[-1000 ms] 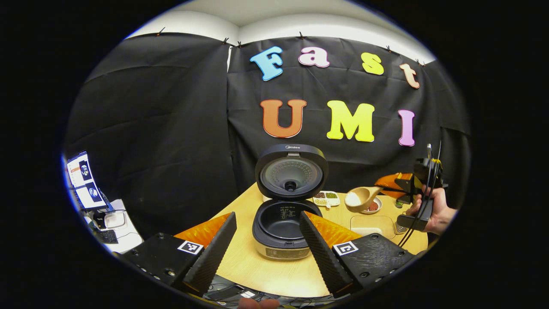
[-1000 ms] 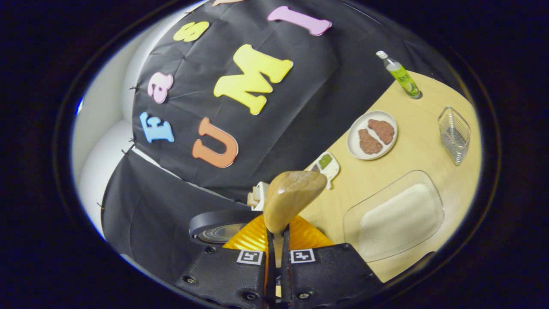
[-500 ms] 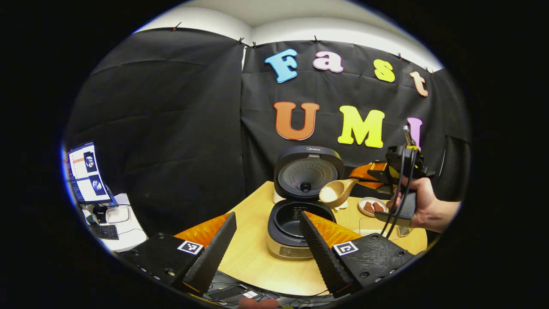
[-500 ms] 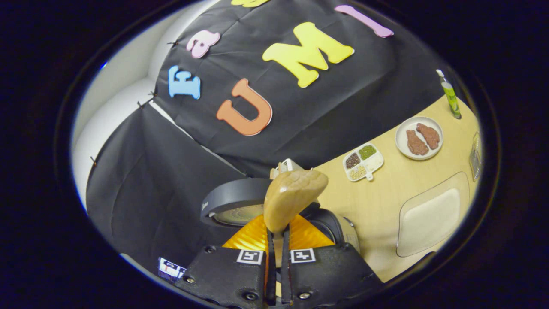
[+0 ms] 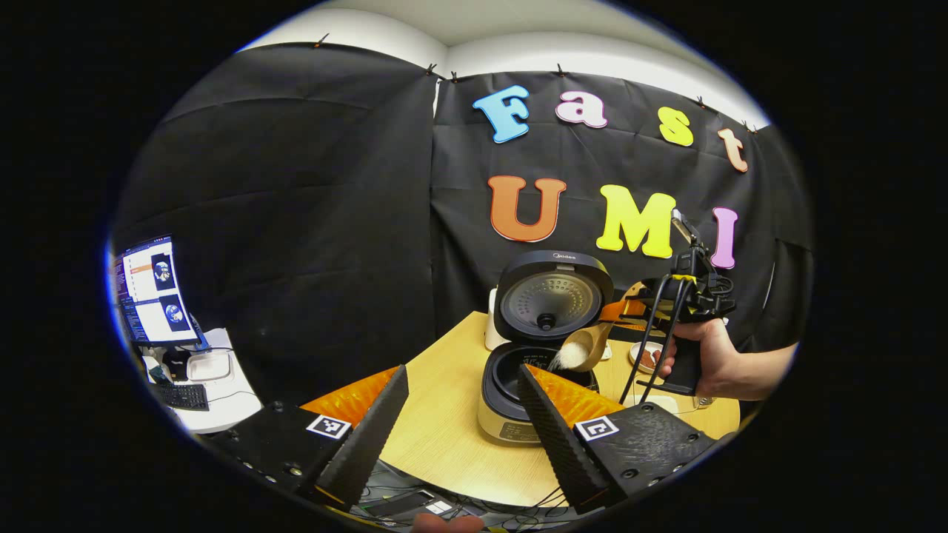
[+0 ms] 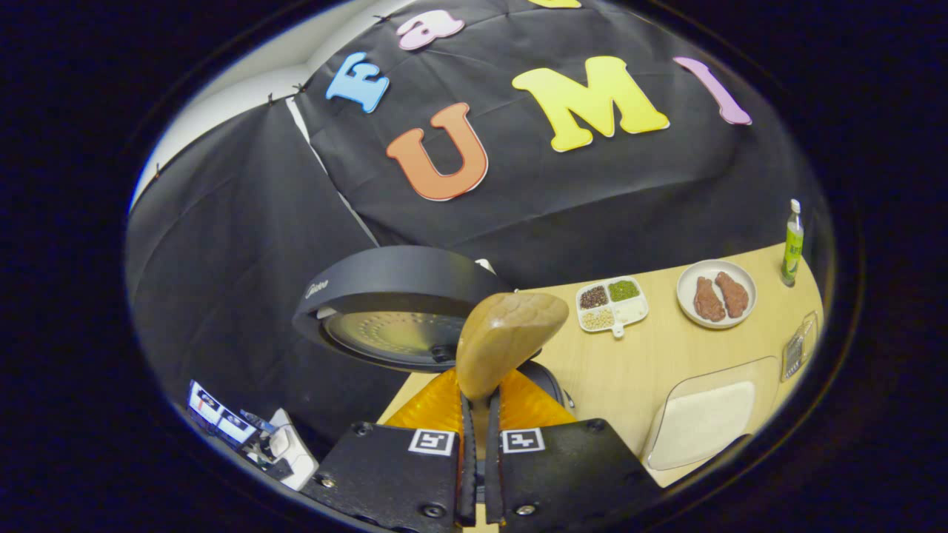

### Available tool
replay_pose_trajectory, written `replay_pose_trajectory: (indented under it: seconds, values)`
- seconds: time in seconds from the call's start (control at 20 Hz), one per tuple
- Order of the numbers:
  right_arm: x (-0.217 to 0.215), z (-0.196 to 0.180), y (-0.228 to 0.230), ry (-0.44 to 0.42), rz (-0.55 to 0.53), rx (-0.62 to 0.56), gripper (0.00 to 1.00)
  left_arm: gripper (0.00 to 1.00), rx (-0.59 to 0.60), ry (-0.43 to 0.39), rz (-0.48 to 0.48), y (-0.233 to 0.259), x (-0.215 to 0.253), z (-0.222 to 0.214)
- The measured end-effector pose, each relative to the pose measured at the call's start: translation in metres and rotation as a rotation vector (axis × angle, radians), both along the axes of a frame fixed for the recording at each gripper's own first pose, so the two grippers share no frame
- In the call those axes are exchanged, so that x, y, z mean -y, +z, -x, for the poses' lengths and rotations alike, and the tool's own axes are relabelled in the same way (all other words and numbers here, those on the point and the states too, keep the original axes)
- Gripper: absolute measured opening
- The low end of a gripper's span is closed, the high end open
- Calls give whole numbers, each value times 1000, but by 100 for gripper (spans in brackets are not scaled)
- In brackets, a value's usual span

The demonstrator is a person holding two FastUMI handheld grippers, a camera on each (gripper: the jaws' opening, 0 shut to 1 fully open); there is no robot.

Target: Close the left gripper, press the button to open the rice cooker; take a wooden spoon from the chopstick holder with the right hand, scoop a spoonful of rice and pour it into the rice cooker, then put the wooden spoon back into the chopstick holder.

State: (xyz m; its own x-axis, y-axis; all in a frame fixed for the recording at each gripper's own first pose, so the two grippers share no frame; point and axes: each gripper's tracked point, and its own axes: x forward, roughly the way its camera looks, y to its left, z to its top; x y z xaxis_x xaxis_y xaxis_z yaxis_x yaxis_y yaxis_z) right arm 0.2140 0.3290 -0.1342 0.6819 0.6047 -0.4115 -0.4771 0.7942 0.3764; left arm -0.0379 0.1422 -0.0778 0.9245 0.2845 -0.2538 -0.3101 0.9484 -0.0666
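Note:
The rice cooker [image 5: 518, 411] stands on the wooden table [image 5: 444, 429] with its black lid [image 5: 554, 295] raised. Over its pot a wooden spoon [image 5: 589, 346] is tipped down to the left, and white rice [image 5: 564, 360] spills from it. A hand [image 5: 715, 359] holds my right gripper [image 5: 666, 300] behind the spoon. In the right gripper view, that gripper [image 6: 478, 414] is shut on the spoon's handle; the back of the spoon bowl [image 6: 511, 333] faces the camera and hides the pot under the lid [image 6: 392, 303]. My left gripper [image 5: 459, 433] hangs open in front of the cooker, holding nothing.
To the right lie a clear tray of rice [image 6: 703, 418], a divided dish of beans [image 6: 611, 302], a plate of meat [image 6: 716, 294], a green bottle [image 6: 793, 243] and the clear chopstick holder [image 6: 798, 354]. A monitor [image 5: 148, 292] and a white desk [image 5: 215, 392] stand far left.
My right gripper has carried the loaded spoon left from the tray to above the cooker and tipped it, so rice now falls out. The left gripper stays open, drifting slightly left.

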Motion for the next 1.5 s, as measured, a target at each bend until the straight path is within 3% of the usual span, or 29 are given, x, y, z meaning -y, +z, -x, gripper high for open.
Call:
replay_pose_trajectory:
  seconds: [0.35,0.9,1.5]
  values:
    - [-6,2,-1,22,100,85,10,95,2,-30,14,-2,10,1]
    - [-22,7,7,97,215,201,10,95,11,2,15,-1,6,6]
    - [-53,30,24,206,397,415,10,95,18,12,25,0,0,12]
